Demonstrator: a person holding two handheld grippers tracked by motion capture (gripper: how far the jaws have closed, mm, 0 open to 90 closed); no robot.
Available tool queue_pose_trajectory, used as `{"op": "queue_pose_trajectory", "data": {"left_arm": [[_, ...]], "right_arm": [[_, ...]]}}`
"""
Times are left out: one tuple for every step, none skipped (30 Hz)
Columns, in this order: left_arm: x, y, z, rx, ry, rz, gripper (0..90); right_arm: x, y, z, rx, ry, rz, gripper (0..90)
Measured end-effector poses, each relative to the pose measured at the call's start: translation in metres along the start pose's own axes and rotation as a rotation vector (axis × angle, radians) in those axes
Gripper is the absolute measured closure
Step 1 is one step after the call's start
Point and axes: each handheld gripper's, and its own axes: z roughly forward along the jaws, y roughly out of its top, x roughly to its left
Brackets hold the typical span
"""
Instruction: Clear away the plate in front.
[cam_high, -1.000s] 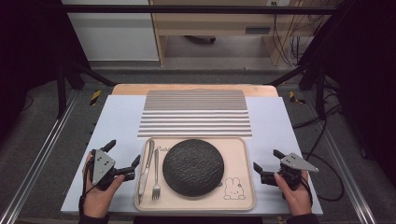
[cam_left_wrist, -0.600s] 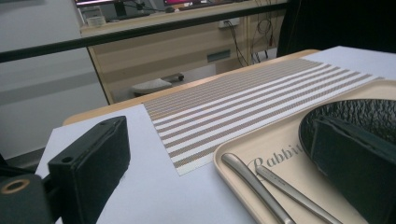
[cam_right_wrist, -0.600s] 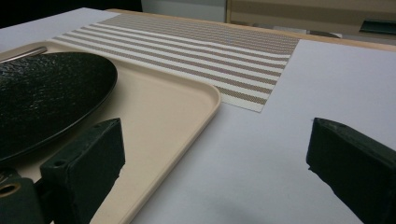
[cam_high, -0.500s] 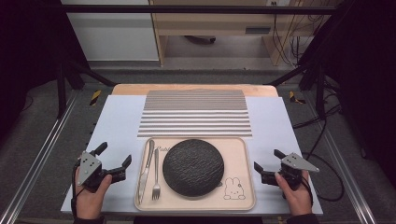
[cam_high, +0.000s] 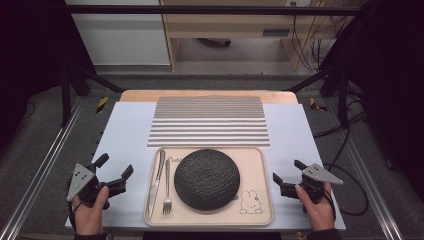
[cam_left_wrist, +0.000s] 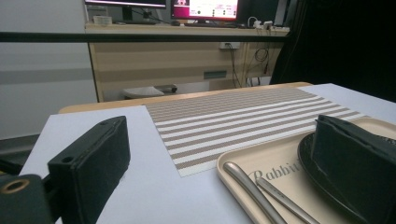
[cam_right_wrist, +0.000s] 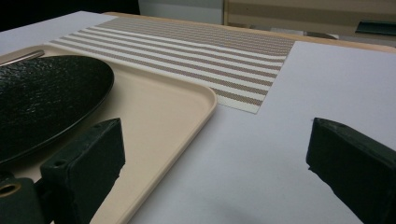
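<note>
While both my left gripper (cam_high: 114, 171) and right gripper (cam_high: 287, 176) sit wide open and empty beside the tray (cam_high: 260, 165), I judge nothing started: plate (cam_high: 207, 179), knife (cam_high: 157, 175) and fork (cam_high: 167, 189) lie on it untouched

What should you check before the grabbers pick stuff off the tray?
1. Left hand-held gripper open and holding nothing: ok.
2. Right hand-held gripper open and holding nothing: ok.
3. Knife and fork lie side by side in the tray, left of the plate, apart from it: ok.
4. Plate sits flat inside the tray: ok.
5. Striped mat beyond the tray is bare, ready for things: ok.
6. Whether either gripper is lined up with a thing: not ok, both are beside the tray.
</note>
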Motion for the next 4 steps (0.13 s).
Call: {"op": "queue_pose_trajectory", "data": {"left_arm": [[-0.0005, -0.0002, 0.0001, -0.003, -0.004, 0.005, 4.5], [-0.0009, -0.0002, 0.0004, -0.002, -0.007, 0.010, 4.5], [-0.0013, -0.0001, 0.0005, -0.002, -0.008, 0.015, 4.4], [-0.0019, -0.0002, 0.0009, -0.003, -0.009, 0.017, 4.4]], "right_arm": [[0.0001, 0.0001, 0.0000, -0.001, 0.000, 0.003, 4.8], [0.0001, 0.0001, -0.0001, -0.002, -0.002, 0.002, 4.8], [-0.0002, 0.0001, -0.0002, -0.003, -0.004, 0.002, 4.8], [-0.0003, 0.0001, -0.0003, -0.004, -0.006, 0.003, 4.8]]}}
